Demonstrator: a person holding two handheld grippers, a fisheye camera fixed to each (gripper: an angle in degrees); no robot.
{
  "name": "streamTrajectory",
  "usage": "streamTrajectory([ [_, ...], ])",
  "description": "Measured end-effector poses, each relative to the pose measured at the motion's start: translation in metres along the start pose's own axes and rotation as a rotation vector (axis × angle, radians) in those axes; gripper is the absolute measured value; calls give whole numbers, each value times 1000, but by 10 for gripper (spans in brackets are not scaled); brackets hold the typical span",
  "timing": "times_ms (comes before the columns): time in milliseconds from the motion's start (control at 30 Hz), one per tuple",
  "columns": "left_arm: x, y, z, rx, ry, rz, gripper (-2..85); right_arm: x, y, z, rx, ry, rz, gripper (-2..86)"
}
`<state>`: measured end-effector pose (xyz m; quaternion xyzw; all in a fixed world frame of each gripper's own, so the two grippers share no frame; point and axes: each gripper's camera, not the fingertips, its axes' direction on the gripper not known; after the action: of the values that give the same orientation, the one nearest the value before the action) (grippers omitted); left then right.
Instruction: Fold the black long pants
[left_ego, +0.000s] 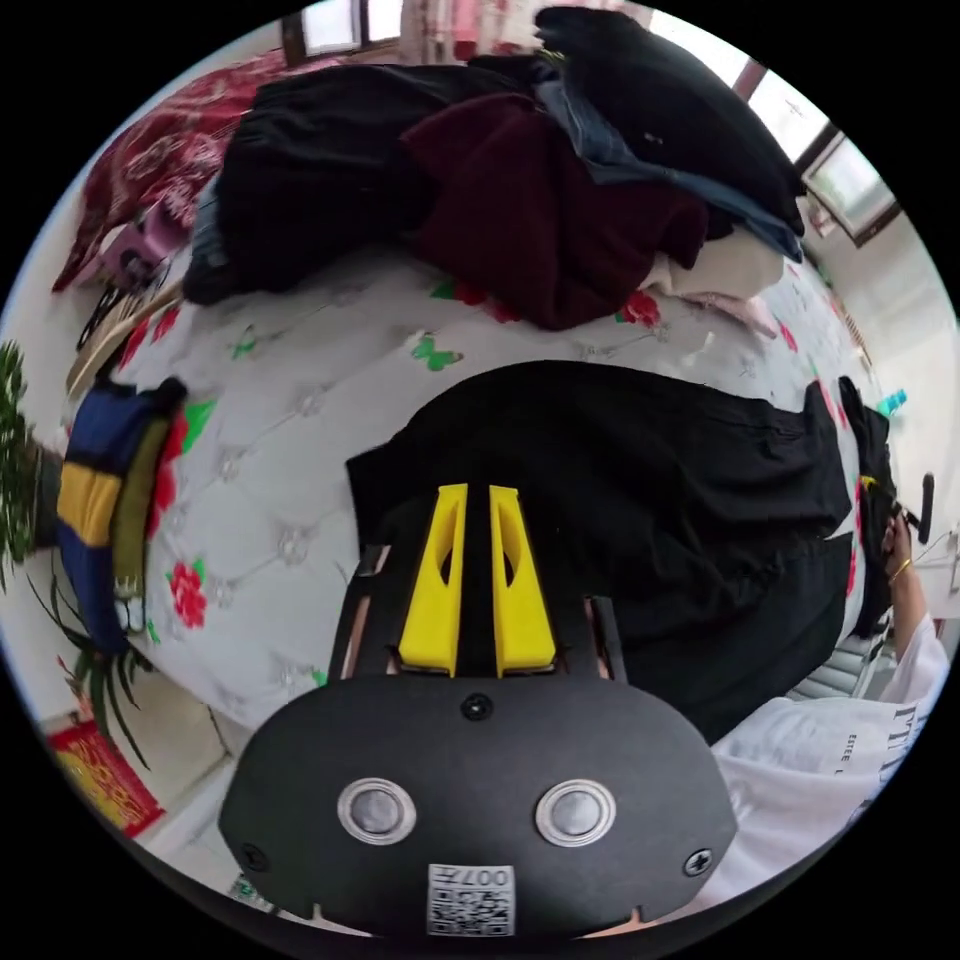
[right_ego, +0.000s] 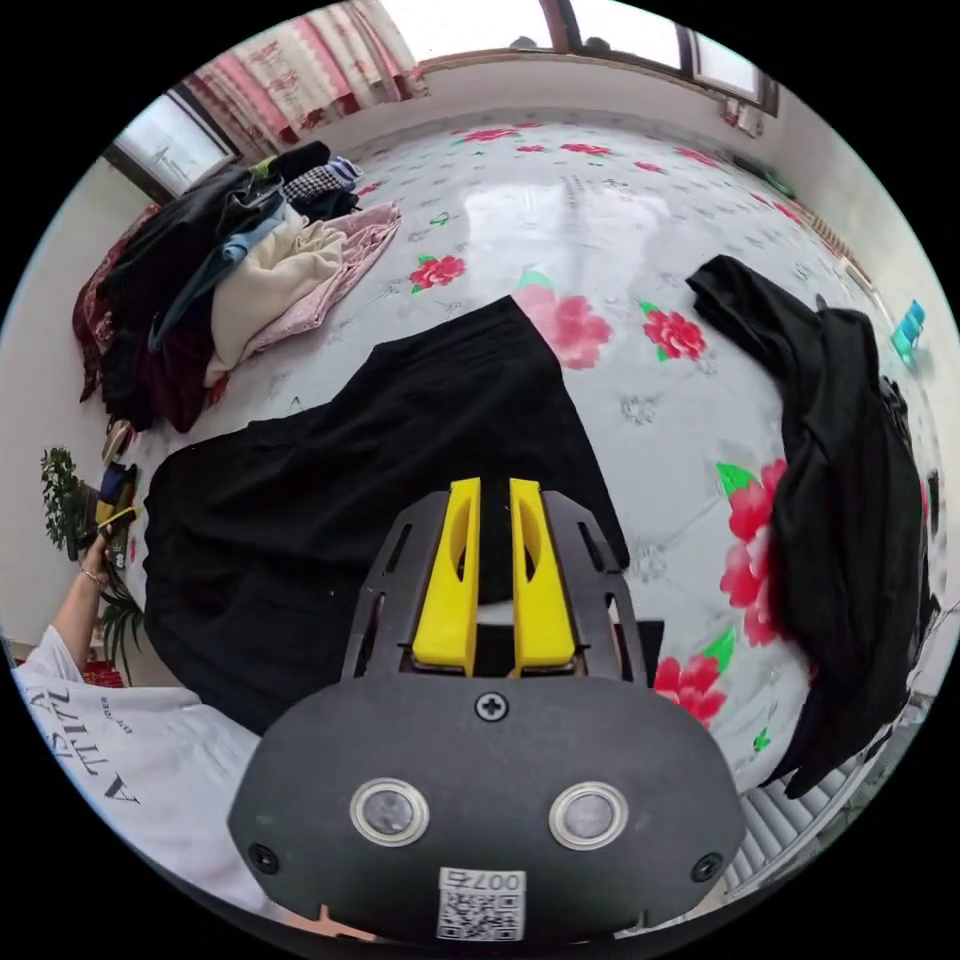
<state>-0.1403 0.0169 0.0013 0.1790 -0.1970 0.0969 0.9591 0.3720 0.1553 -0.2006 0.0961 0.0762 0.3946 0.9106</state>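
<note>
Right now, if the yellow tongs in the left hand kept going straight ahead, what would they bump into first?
Probably the black long pants spread on the flowered bed cover: the left gripper points onto them, though its height above the cloth is unclear.

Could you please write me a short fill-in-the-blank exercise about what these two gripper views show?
1. The black long pants lie spread on a bedcover printed with red ____.
2. In the left gripper view, the dark red garment sits in the pile of clothes at the ____ side of the pants.
3. The jaws of both the left gripper and the right gripper are coloured ____.
4. In the right gripper view, a second ____ garment lies heaped near the bed's edge.

Missing words: flowers; far; yellow; black
</note>
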Motion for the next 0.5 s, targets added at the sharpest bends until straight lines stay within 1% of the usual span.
streamTrajectory([
  [67,12,-23,20,-33,-24,35,47,-7,-27,28,-31,43,-15,47],
  [133,24,-42,51,-123,-91,79,39,-8,-38,47,-46,90,-2,48],
  [233,28,-50,53,-80,-133,119,20,-4,-43,76,-89,132,15,43],
  [267,26,-53,53,-70,-138,100,9,-3,-40,71,9,145,4,38],
  [367,14,-62,54,-20,-162,-4,-5,13,-43,77,13,227,33,19],
  [400,7,-67,55,6,-152,-60,-6,17,-45,76,24,224,34,15],
  [500,-4,-82,56,71,-95,-168,-7,44,-63,79,37,221,126,2],
])
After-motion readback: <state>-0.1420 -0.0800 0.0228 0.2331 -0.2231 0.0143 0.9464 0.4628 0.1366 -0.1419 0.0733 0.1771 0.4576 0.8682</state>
